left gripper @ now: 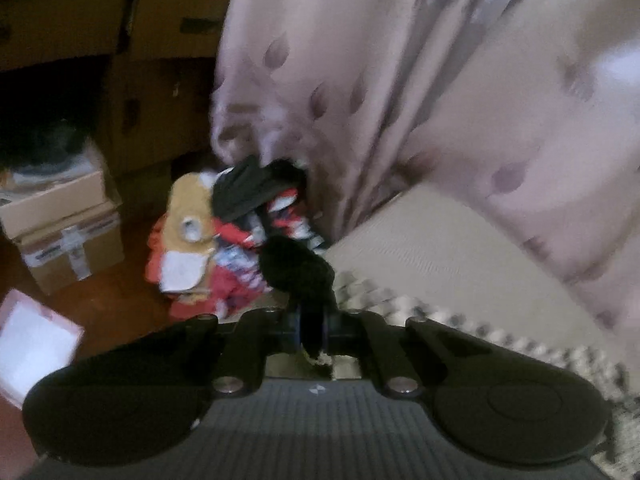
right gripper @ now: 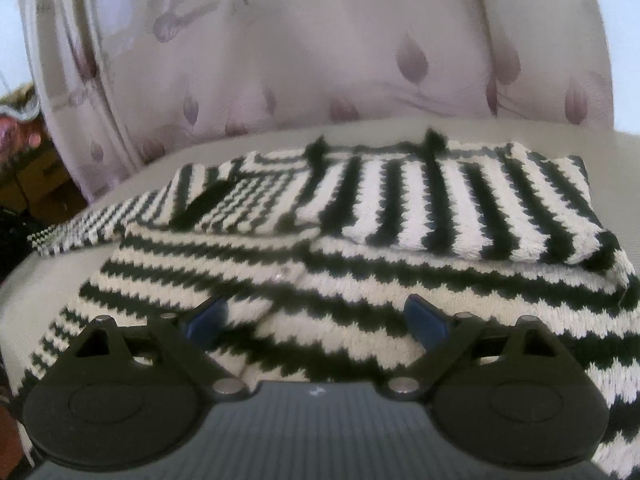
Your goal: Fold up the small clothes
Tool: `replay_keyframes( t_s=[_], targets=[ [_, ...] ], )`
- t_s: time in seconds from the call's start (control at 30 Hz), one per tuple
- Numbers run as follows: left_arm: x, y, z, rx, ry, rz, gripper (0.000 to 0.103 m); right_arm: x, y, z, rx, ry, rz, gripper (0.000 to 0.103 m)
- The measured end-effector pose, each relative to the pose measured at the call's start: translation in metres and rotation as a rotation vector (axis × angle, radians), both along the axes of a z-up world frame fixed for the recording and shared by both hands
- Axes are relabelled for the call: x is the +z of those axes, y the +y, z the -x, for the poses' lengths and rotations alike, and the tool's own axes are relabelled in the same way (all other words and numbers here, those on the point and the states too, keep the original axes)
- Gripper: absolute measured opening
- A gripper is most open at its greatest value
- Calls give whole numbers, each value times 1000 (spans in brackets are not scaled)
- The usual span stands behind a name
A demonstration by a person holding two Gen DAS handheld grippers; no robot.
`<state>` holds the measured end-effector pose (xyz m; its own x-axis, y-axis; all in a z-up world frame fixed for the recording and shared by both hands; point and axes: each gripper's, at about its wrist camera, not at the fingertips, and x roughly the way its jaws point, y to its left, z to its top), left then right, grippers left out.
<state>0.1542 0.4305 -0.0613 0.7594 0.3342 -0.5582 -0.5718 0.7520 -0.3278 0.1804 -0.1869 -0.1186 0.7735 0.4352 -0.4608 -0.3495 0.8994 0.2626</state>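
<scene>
A black-and-white striped knitted garment lies on the beige surface, its upper part folded over the lower part. My right gripper is open just above its near half, blue pads apart, holding nothing. My left gripper is shut on a black fuzzy part of the garment, held at the surface's left edge. A strip of the striped knit runs to the right of the left gripper.
A pale curtain with purple leaf shapes hangs behind the surface; it also shows in the right wrist view. A heap of coloured clothes lies on the floor at left. Cardboard boxes stand beyond it.
</scene>
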Motion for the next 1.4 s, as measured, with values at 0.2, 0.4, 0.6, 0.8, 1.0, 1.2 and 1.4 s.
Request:
replay_keyframes(
  t_s=[0.2,0.4,0.6,0.8,1.0,1.2,1.4],
  targets=[
    [73,-78,2,-114,-119,-71,9,-2,-25,2,-62,-10,-163,96],
    [136,-182,-18,-278,-208,-84,9,-3,-39,7,-86,-54,-249,96],
    [165,-298,-61,-459,-225,-70,9,-3,-49,10,-85,-79,-304,96],
    [162,-417,-97,-641,-203,-69,9,-7,-62,15,-98,-95,-384,96],
    [132,-519,-132,-779,-135,-66,9,-12,-72,14,-107,-94,-451,96],
    [76,-591,-158,-900,-23,-90,9,-18,-84,11,-133,-67,-531,96],
    [25,-632,-175,-1050,64,-117,10,-27,-98,9,-154,-44,-630,97]
  ],
)
